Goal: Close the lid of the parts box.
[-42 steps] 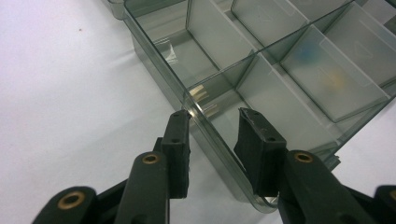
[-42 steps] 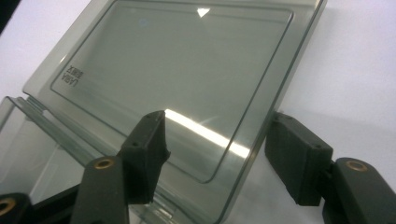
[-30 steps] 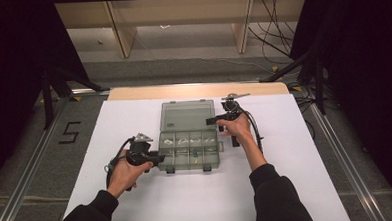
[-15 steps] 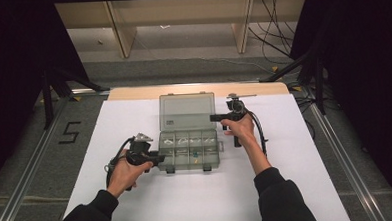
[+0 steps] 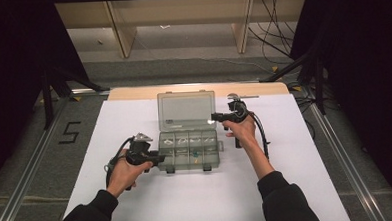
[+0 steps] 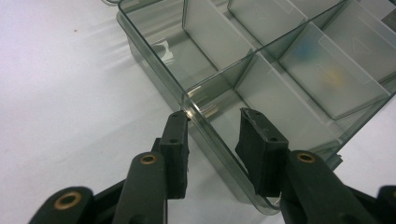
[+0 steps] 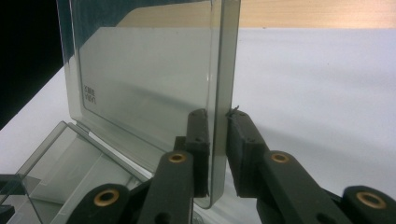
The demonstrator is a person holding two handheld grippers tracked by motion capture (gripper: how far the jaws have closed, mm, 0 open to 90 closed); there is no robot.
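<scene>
Organizer box (image 5: 189, 150) mid-bench (image 5: 297, 186), lid (image 5: 186, 110) upright. Right gripper (image 7: 217, 126) jaws pinch lid's side edge. Left gripper (image 6: 212, 135) jaws spread astride box's corner wall. Compartment contents blurred, unidentifiable.

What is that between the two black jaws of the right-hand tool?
The edge of the box's clear lid, standing upright. The right gripper has one jaw on each side of it, as the right gripper view shows.

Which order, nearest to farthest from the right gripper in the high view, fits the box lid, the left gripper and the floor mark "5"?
1. Box lid: in the right gripper jaws.
2. Left gripper: across the box, at its near left corner.
3. Floor mark "5": far left, off the table.
</scene>
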